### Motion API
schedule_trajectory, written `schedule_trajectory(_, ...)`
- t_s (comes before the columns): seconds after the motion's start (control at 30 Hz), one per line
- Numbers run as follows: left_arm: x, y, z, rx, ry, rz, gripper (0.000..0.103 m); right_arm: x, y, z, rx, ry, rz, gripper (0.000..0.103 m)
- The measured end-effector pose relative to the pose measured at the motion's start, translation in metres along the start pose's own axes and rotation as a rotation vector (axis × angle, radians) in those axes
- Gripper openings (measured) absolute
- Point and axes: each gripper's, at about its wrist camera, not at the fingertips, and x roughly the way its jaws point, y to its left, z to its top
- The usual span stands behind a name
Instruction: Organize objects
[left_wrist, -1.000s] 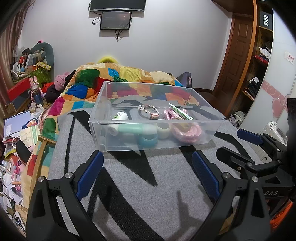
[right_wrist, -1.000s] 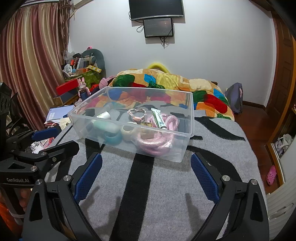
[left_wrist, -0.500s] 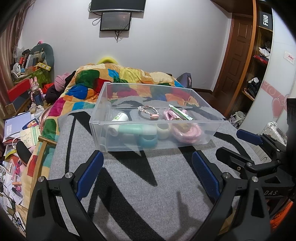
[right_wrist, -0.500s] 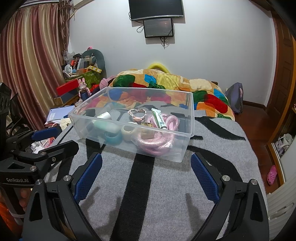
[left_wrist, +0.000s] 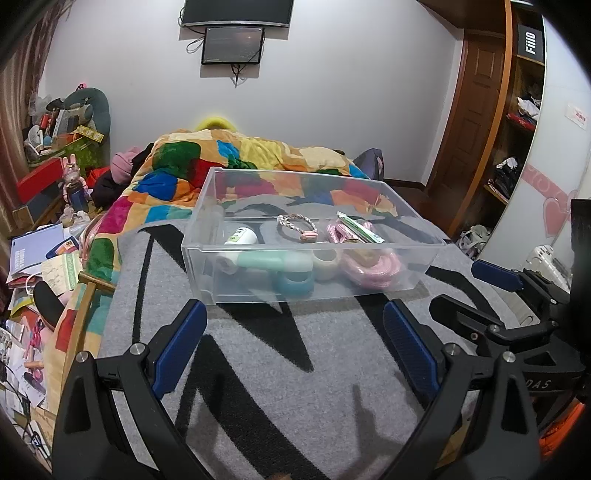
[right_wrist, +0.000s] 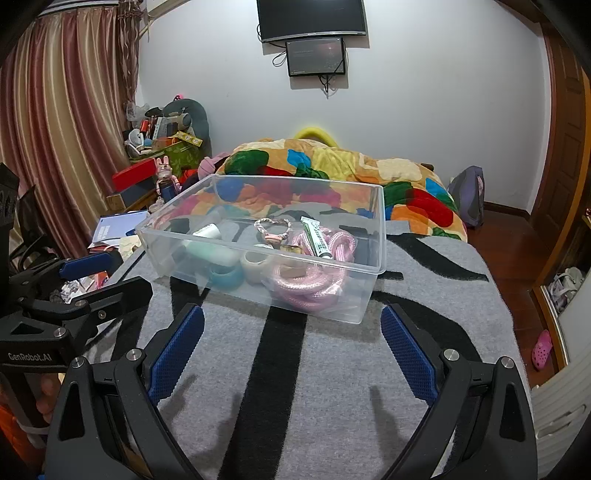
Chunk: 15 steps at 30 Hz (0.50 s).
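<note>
Clear plastic bin (left_wrist: 310, 273) is sitting on the grey-and-black blanket (right_wrist: 332, 369) just ahead of both pairs of fingers, holding a pink rope (right_wrist: 314, 284), a braided bracelet (left_wrist: 297, 223) and a teal tape roll (left_wrist: 295, 282). The left gripper (left_wrist: 295, 343) and right gripper (right_wrist: 291, 343) are hovering side by side with fingers spread wide apart, gripping nothing.

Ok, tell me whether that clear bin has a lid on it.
No lid. The clear bin is open on top: its rim is bare, and the pink rope inside shows uncovered from above.
</note>
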Motion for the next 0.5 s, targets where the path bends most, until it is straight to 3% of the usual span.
schedule_trajectory(0.5,-0.0005,-0.0029,-0.0019,0.005,0.003,-0.006,0.097,0.0002,-0.0019,-0.0018,0.008,0.01,0.002,0.096)
